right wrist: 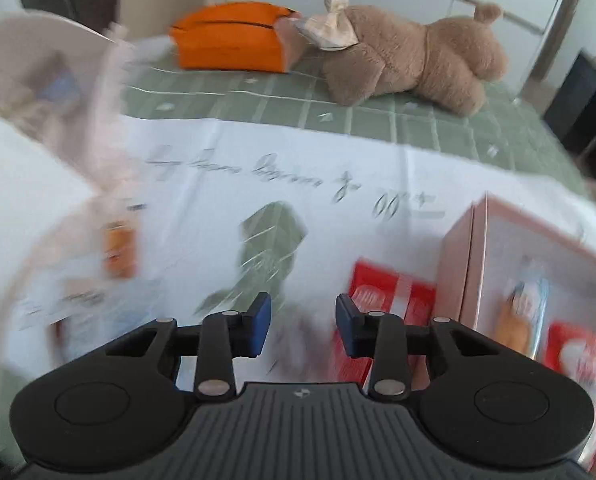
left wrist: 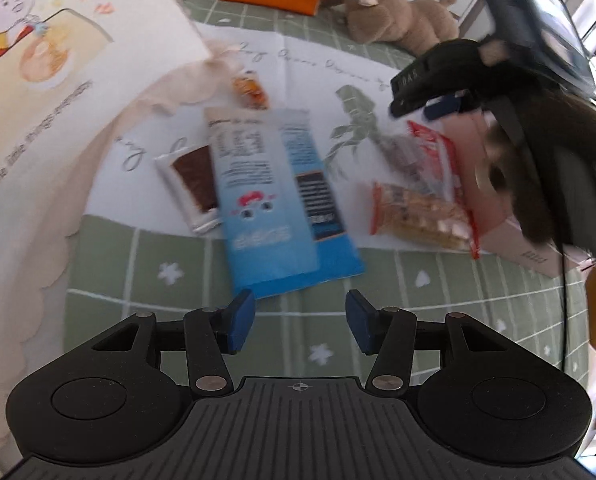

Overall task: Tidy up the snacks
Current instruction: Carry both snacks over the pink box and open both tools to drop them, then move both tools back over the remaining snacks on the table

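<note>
Here both tongs, left [left wrist: 300,320] and right [right wrist: 303,326], hang released and empty above the worktop [left wrist: 138,272], blue snack packet [left wrist: 282,216] just ahead of the left.

Left gripper [left wrist: 300,322]: matte black body with a ribbed central deck bearing a small crosshair mark, two round raised caps at the sides, black linkage arms pinned with silver rivets, and blue rectangular fingertips [left wrist: 242,320]. Right gripper [right wrist: 303,326]: identical build, with blue fingertips [right wrist: 261,322], silver pivot pins and a small emblem on the ribbed deck. Seen from the left wrist, the right unit carries pale lettering, a green indicator light, and a black cable.
</note>
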A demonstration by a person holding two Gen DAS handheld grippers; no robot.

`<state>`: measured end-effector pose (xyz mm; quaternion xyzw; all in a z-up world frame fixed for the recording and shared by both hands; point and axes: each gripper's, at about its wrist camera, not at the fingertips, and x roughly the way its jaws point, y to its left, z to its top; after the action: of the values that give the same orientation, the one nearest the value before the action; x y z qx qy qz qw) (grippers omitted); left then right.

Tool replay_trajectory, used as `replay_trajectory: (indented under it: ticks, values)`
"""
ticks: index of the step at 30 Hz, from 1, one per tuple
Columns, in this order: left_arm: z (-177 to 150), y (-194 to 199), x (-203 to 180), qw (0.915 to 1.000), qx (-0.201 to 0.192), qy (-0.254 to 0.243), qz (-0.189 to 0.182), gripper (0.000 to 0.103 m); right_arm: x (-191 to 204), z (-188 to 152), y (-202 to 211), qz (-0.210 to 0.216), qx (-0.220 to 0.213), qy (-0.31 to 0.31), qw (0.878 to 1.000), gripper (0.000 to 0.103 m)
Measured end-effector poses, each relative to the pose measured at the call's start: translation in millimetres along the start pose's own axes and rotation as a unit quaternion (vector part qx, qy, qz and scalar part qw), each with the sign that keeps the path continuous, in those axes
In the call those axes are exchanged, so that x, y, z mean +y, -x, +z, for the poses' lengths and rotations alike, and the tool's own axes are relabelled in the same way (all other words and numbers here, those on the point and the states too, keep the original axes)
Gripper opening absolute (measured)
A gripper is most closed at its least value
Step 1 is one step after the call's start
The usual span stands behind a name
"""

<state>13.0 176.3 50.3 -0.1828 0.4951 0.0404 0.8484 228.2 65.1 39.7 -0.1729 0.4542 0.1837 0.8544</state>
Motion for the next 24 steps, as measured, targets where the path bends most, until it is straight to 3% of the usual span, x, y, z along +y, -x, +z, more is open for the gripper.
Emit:
replay_trajectory:
  ticks: [3,6,10,13,20,24]
  values:
    - [-2,1,5,0.9999,0.000,-0.008,0.012,0.055,-3,16,-19,-0.045,0.004,0.005,0.999,0.032]
    - [-2,1,7,0.9999,0.001,-0.010,0.003,0.055,-12,17,-28,-0.044,0.033,-0.008,0.998,0.016]
    - [0,-1,7,0.9999,0.003,-0.014,-0.007,0.055,-5,-5,-20,-0.029,0.049,0.000,0.998,0.016]
    - [1,-5,6,0.9998,0.007,-0.016,-0.011,0.055,-3,-28,-4,-0.007,0.053,0.001,0.999,0.016]
    - [0,-8,-4,0.9996,0.011,-0.023,-0.011,0.055,-12,-89,37,0.089,0.084,-0.038,0.992,0.016]
    - [0,-7,-12,0.9996,0.009,-0.022,-0.015,0.055,-19,-126,53,0.107,0.077,-0.044,0.990,0.016]
